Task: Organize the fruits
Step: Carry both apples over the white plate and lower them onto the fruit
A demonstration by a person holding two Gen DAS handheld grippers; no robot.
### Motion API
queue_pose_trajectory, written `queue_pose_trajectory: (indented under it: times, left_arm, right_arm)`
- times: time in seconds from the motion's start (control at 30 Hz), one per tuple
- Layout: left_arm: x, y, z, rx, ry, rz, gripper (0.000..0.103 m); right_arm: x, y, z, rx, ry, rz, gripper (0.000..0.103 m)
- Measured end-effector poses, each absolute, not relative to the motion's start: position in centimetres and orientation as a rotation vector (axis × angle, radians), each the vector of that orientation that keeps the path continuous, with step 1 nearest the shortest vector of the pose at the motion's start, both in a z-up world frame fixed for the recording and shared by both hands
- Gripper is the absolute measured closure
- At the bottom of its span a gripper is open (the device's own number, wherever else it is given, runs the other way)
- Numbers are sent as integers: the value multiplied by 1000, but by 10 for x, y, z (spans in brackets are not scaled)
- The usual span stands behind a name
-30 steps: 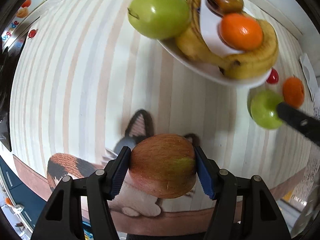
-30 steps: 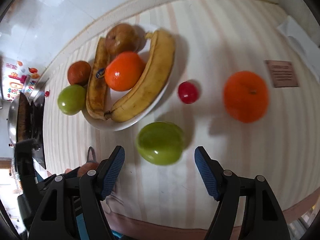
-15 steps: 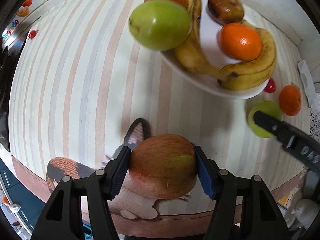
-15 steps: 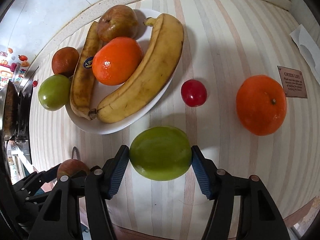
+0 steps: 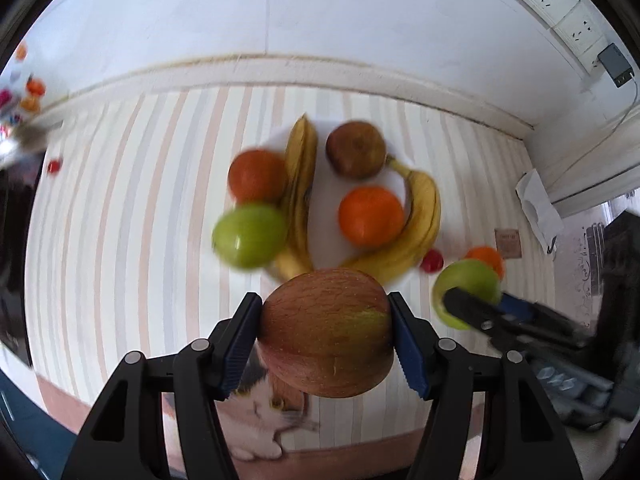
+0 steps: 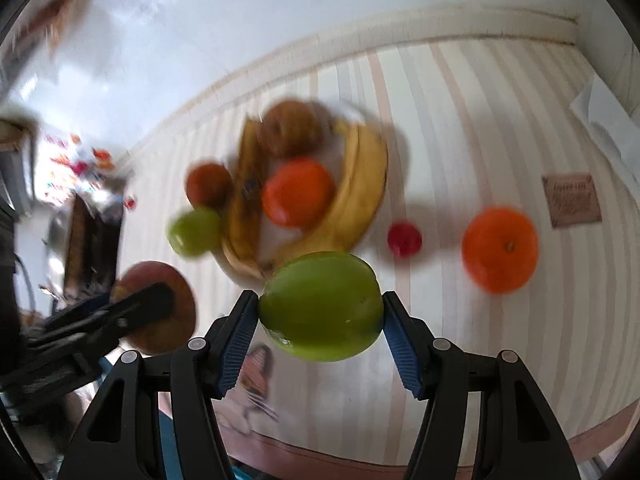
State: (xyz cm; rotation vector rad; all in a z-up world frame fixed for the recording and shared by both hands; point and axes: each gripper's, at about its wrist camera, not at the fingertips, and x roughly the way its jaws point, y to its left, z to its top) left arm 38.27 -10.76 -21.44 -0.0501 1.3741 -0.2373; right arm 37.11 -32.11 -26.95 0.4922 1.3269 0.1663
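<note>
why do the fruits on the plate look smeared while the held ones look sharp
Left wrist view: the red apple in the left gripper is crisp, the plate behind smeared by motion. Right wrist view: the same, green apple sharp in the right gripper, bananas more heavily blurred.

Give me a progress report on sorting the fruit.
Done: two bananas, an orange and a brown apple lie on the white plate. In hand: left gripper clamps a red apple, right gripper a green apple. Left: loose orange, small red fruit.
</note>
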Motion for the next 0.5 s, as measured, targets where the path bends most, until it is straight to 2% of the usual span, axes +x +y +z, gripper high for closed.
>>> queue_pose_trajectory:
  times: [0.2,0.5]
  left_arm:
    - [418,-129,-235,-25,1400,-236,42]
    - [436,-151,-260,4,1442,-233,42]
  right_arm:
    - [434,-340,-257,447,1300,174,38]
    - [493,-310,-280,332,1353,205,38]
